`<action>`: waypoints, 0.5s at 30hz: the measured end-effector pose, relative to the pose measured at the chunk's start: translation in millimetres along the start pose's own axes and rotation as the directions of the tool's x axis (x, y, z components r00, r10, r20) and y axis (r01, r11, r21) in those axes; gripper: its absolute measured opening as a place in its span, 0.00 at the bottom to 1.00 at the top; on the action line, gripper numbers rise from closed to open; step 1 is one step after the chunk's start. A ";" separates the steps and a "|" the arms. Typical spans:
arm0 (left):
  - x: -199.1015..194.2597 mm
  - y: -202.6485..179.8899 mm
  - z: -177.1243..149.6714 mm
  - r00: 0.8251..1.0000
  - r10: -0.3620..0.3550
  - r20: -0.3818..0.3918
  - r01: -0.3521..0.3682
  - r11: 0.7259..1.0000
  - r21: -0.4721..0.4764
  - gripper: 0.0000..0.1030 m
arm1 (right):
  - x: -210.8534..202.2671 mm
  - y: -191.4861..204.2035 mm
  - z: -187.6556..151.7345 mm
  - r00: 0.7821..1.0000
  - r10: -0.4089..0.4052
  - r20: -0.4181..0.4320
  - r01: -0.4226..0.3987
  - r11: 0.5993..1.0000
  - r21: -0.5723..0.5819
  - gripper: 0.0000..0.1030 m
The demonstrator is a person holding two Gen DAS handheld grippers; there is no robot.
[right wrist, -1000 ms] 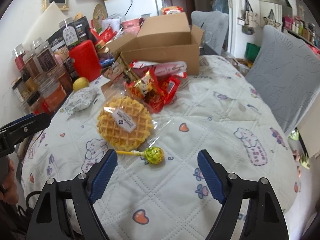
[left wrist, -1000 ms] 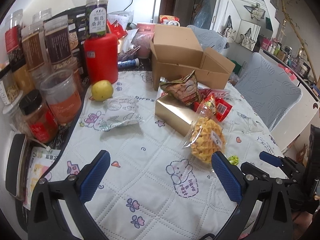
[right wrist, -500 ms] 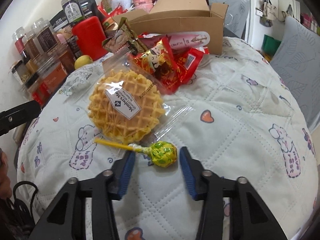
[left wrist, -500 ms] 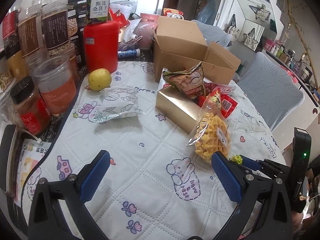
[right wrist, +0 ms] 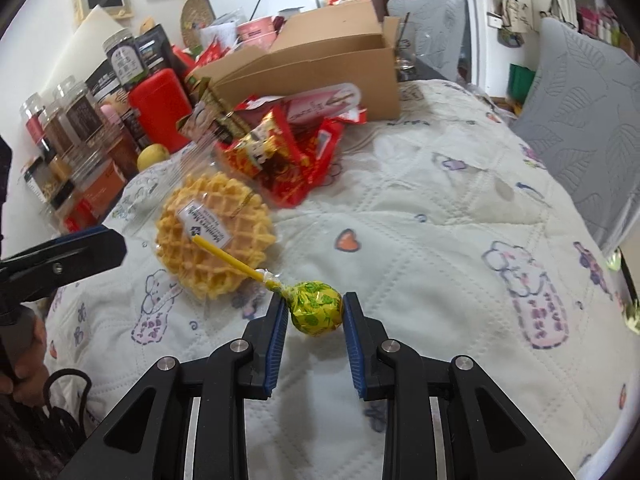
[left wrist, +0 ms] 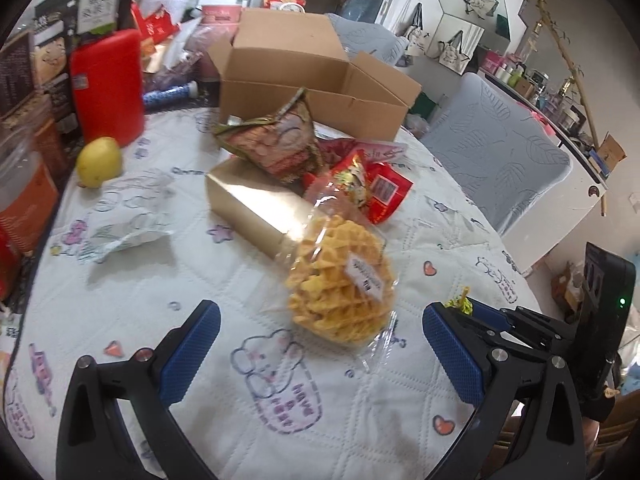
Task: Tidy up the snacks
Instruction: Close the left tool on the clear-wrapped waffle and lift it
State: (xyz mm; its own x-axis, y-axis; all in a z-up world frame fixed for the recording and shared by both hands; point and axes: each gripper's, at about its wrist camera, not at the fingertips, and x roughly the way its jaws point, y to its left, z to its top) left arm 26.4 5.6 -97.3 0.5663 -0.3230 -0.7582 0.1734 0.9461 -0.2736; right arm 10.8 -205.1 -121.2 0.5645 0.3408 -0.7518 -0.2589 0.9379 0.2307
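Quilted tablecloth (right wrist: pixel 420 208) | right fingers (right wrist: pixel 354 320) closing, pinching lollipop (right wrist: pixel 316 307) | left fingers (left wrist: pixel 192 356) spread

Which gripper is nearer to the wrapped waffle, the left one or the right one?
Left. The left gripper stands open just before the wrapped waffle, not touching it. The right gripper is beside it, jaws closing with the lollipop between them.

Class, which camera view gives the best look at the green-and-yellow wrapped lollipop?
The right wrist view: the green-and-yellow wrapped lollipop sits whole and central, yellow stick visible, between the closing right gripper's pads. The left wrist view shows only a scrap of wrapper behind a blue finger.
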 end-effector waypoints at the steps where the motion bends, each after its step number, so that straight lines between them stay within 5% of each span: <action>1: 6.3 -1.9 2.4 1.000 -0.009 -0.012 0.009 1.000 0.002 1.00 | -1.7 -2.4 0.1 1.000 -0.002 0.003 0.002 1.000 0.005 0.27; 15: 62.1 -6.3 5.2 0.986 -0.072 -0.151 0.061 0.995 -0.077 1.00 | 2.0 -18.9 0.9 1.000 -0.022 -0.010 0.022 1.000 -0.018 0.27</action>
State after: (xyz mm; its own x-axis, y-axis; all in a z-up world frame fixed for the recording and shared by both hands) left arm 64.7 -20.3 -139.6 0.4241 -0.3904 -0.8171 0.1452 0.9199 -0.3642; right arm 17.5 -222.1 -126.5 0.5620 0.3192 -0.7631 -0.2604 0.9439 0.2030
